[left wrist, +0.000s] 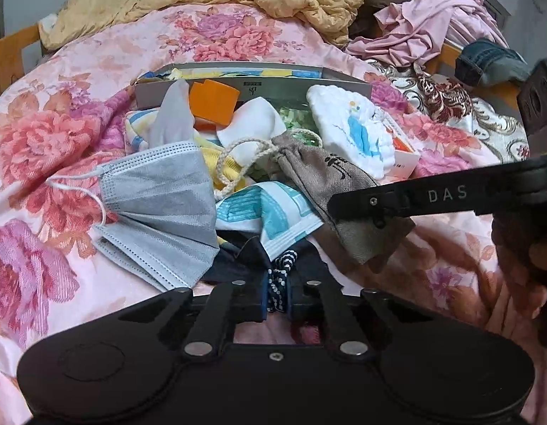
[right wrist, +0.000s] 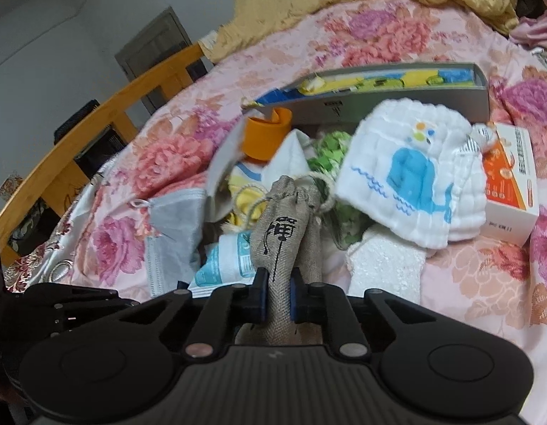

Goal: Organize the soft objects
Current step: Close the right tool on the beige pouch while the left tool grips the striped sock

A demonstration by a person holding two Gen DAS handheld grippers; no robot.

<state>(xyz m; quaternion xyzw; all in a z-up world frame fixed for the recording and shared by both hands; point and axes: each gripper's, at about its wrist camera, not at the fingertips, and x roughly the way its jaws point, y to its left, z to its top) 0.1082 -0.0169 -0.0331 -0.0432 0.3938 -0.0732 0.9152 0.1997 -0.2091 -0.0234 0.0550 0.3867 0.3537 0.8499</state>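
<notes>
Both grippers clamped on soft items from bed pile.
Left gripper (left wrist: pixel 277 292) pinches dotted cloth (left wrist: pixel 282 269) at 6 o'clock; right gripper (right wrist: pixel 277 297) grips linen pouch (right wrist: pixel 282 233).

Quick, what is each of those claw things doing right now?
Left gripper: shut on a dark dotted cloth.
Right gripper: shut on the linen drawstring pouch.

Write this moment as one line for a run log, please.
left gripper: shut on dotted dark cloth | right gripper: shut on linen pouch | both on pile on floral bedspread | grey box behind
</notes>
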